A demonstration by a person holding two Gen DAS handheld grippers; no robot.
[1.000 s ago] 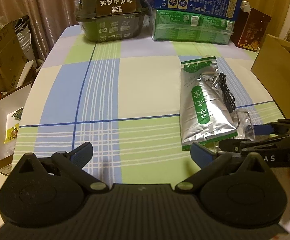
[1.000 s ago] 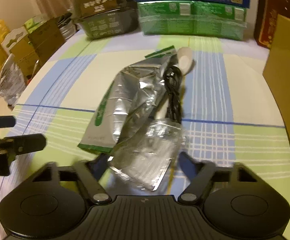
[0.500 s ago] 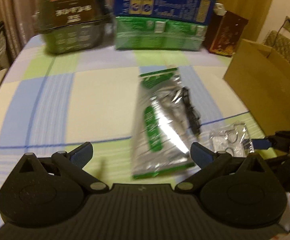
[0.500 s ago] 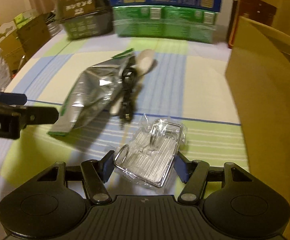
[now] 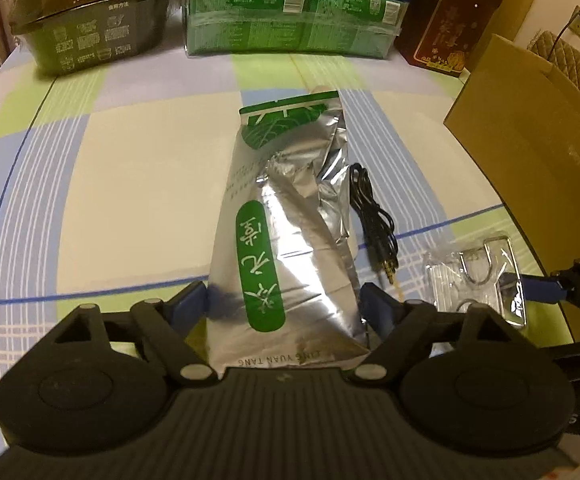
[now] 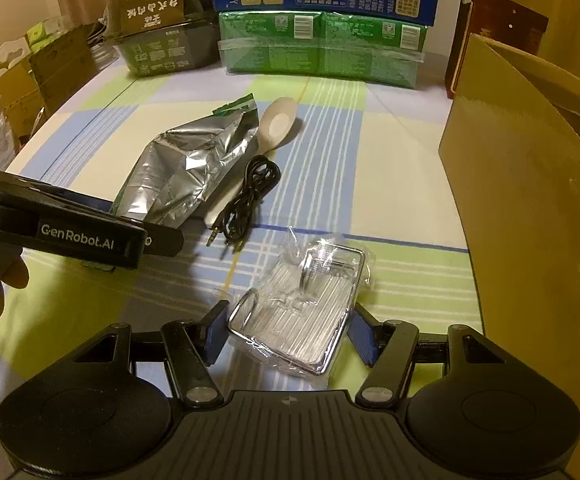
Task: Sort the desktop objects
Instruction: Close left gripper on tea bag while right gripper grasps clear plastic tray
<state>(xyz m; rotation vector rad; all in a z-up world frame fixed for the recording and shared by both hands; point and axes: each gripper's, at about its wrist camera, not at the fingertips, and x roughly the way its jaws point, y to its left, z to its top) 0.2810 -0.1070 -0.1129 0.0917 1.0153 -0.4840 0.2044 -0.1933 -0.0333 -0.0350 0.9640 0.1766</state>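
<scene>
Foil tea pouch (image 5: pixel 286 240) lies mid-table between the spread fingers of the left gripper (image 5: pixel 286 308); crinkly foil may slip. Right gripper (image 6: pixel 288 330), also spread, straddles the wrapped wire rack (image 6: pixel 301 312), whose film could tear.

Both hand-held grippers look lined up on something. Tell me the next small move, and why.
Probably close the left hand-held gripper on the foil pouch: its open fingers already straddle the pouch's near end. The right hand-held gripper likewise brackets the wrapped metal rack, open, so it could close too.
</scene>
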